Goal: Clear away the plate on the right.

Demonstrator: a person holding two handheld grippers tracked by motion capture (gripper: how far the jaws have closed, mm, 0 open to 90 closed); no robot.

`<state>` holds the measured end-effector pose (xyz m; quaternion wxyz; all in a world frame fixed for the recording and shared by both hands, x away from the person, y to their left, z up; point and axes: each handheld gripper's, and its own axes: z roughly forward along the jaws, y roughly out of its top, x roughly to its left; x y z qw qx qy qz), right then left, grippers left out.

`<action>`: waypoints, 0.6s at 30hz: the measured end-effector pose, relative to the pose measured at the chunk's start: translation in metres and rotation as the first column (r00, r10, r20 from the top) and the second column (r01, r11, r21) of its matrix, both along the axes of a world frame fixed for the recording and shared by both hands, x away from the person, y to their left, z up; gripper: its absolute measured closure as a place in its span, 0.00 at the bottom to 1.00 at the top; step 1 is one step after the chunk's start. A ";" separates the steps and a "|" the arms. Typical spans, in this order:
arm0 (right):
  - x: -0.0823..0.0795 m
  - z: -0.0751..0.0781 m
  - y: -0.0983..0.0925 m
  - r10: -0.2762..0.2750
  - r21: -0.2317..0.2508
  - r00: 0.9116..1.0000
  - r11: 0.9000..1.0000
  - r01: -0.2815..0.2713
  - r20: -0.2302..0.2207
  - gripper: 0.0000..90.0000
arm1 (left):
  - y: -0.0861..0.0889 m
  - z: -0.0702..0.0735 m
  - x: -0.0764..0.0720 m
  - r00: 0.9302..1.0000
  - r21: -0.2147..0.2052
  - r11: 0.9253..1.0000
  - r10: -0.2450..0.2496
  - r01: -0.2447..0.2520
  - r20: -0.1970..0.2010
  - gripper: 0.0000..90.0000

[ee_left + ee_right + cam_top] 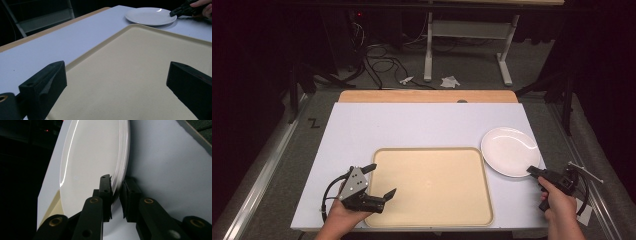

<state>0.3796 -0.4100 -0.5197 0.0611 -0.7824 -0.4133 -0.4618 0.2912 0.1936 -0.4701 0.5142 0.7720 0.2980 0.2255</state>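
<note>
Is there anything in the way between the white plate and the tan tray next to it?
Nothing visible. The right gripper is shut on the near rim of the white plate, which sits just right of the tan tray. The tray's surface is bare; the left gripper hovers open over its left edge.

The plate (510, 150) lies just right of the tray (432, 185).
</note>
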 end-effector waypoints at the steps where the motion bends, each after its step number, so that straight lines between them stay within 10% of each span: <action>1: 0.000 0.001 0.000 0.002 -0.004 1.000 1.000 -0.002 0.001 0.92 | 0.000 0.000 0.000 1.000 0.000 1.000 0.000 0.000 0.000 0.04; 18: -0.003 0.026 0.009 -0.012 -0.094 0.991 0.995 0.025 0.135 0.99 | 0.000 0.000 0.000 1.000 0.011 1.000 0.000 0.000 0.007 0.04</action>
